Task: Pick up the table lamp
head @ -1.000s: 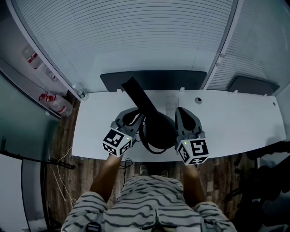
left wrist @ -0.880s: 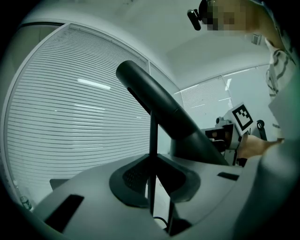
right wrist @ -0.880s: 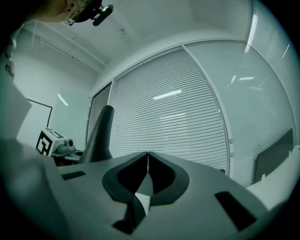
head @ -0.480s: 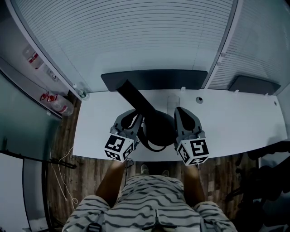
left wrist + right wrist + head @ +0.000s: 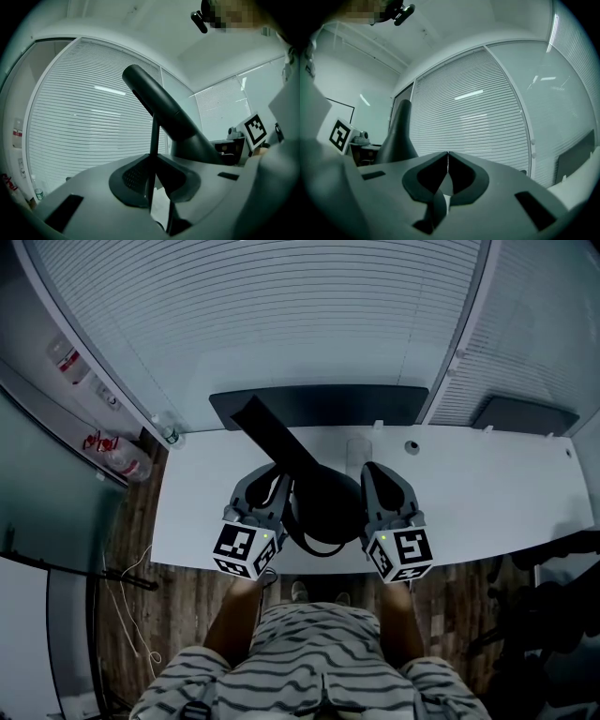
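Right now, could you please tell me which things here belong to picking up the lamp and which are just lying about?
Job:
- table lamp, its thin stem pinched in the left gripper
- right gripper, fingers shut, empty

Lying about:
- bottles at far left
- loose cables
- small round object on the table

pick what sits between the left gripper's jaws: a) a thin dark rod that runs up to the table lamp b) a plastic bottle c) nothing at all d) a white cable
A: the left gripper view shows the left gripper with its jaws closed on a thin dark rod, which rises to meet the thick black arm of the table lamp.
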A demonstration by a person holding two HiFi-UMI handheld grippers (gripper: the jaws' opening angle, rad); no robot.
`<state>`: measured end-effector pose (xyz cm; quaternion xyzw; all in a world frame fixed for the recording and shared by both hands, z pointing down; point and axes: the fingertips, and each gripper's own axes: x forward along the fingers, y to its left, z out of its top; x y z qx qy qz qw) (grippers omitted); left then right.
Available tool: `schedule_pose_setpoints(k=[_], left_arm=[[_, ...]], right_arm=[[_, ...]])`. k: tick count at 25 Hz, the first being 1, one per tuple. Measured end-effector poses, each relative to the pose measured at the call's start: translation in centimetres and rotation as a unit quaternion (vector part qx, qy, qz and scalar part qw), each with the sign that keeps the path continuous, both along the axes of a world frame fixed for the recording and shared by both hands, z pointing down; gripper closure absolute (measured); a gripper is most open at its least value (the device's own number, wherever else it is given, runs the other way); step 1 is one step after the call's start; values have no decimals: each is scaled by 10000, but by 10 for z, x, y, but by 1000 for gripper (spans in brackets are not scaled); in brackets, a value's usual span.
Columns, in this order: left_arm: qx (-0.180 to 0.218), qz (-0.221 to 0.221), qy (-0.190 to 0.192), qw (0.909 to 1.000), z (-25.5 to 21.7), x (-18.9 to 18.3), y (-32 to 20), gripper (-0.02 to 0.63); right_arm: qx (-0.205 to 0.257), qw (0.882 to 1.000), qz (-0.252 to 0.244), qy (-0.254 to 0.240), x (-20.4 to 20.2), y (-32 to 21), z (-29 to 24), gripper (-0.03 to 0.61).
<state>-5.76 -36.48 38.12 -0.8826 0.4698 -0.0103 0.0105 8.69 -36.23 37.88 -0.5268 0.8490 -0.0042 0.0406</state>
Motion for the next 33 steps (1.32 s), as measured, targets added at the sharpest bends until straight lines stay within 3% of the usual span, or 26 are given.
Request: schedule_pose_setpoints(k=[20,33], left_arm=[[-1,-78,220,9997,-8,-6,-3,566],[41,-159,173,9997,-11,-6,-5,566]], right_arm=[[-53,9998,134,107,3,3,0,568],[-183,9996,175,152,6,-2,5,568]])
